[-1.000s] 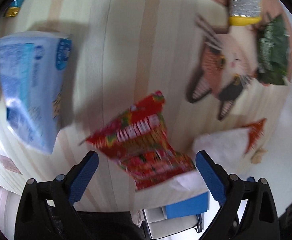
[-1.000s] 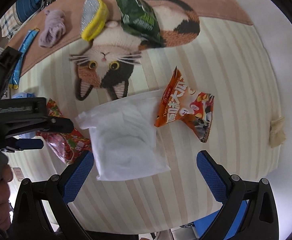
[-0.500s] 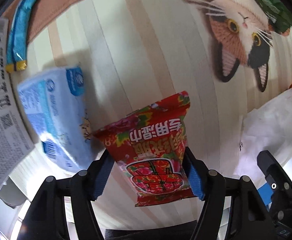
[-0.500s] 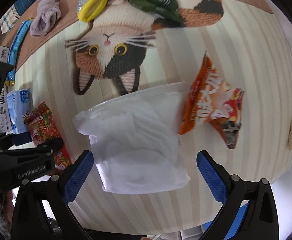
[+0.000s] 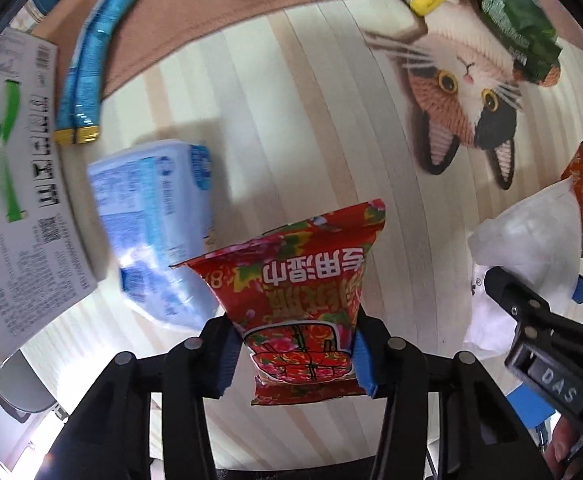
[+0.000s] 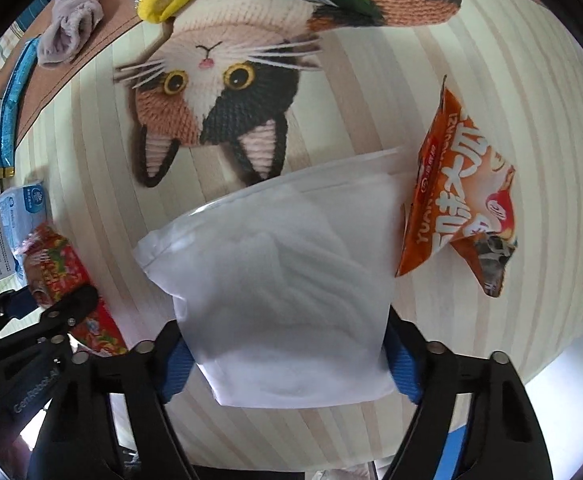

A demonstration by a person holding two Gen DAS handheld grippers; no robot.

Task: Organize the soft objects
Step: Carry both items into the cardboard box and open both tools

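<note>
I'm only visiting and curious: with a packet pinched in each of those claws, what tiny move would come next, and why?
Probably lift both a little. The left gripper is shut on the red packet and the right gripper on the white pouch, whose far edge lies against the orange snack bag; rising first should avoid dragging it.

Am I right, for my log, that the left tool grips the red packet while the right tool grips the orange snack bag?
Not quite. The left tool does grip the red packet, but the right wrist view shows the right tool gripping the white pouch; the orange snack bag lies beside it.
</note>
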